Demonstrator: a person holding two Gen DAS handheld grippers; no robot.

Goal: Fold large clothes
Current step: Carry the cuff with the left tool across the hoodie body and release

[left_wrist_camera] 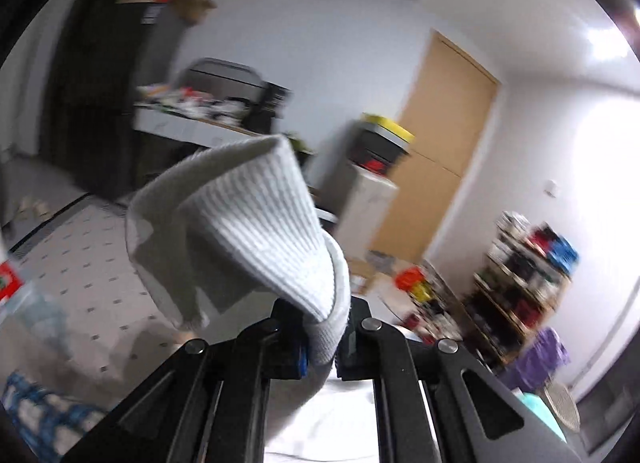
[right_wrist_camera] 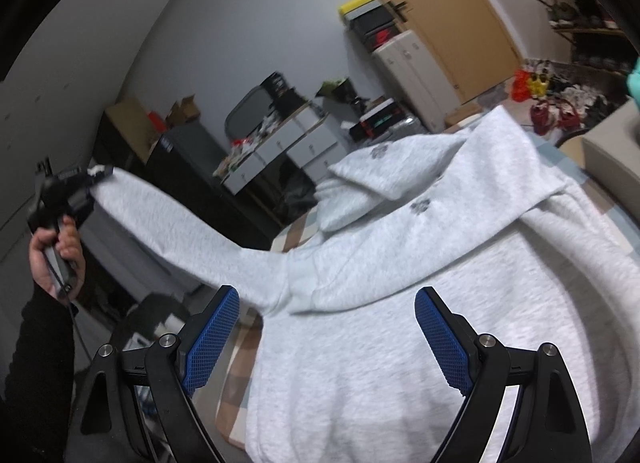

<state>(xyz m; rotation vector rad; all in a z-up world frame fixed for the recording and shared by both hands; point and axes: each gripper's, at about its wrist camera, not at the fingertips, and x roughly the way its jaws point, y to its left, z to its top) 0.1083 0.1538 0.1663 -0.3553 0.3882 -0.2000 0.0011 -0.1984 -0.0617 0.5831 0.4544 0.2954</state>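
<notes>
A pale grey hoodie [right_wrist_camera: 400,303] lies spread on a checked surface [right_wrist_camera: 240,347], its hood [right_wrist_camera: 440,159] folded up at the far end, small dark paw prints on the cloth. One sleeve [right_wrist_camera: 180,223] is drawn out sideways and off the surface, stretched up to the left gripper [right_wrist_camera: 86,183], which a hand [right_wrist_camera: 56,247] holds by its grip; a black sleeved forearm [right_wrist_camera: 36,363] runs below it. In the left wrist view that gripper [left_wrist_camera: 322,343] is clamped tight on the ribbed cuff [left_wrist_camera: 256,231], which bunches and stands up above the closed fingers.

The right gripper [right_wrist_camera: 326,339] hovers over the hoodie's body with jaws spread wide, the blue pads [right_wrist_camera: 212,343] clear of the cloth, nothing between them.

Around the room: a wooden door [left_wrist_camera: 440,143], a white cabinet [right_wrist_camera: 412,75] with black and yellow boxes [right_wrist_camera: 368,19] stacked on top, a desk with drawers [right_wrist_camera: 280,147] heaped with small clutter too blurred to name, and an open shelf [left_wrist_camera: 524,283] crammed with red, blue and dark items. Red and yellow bags [right_wrist_camera: 532,83] sit on the floor near the door.
</notes>
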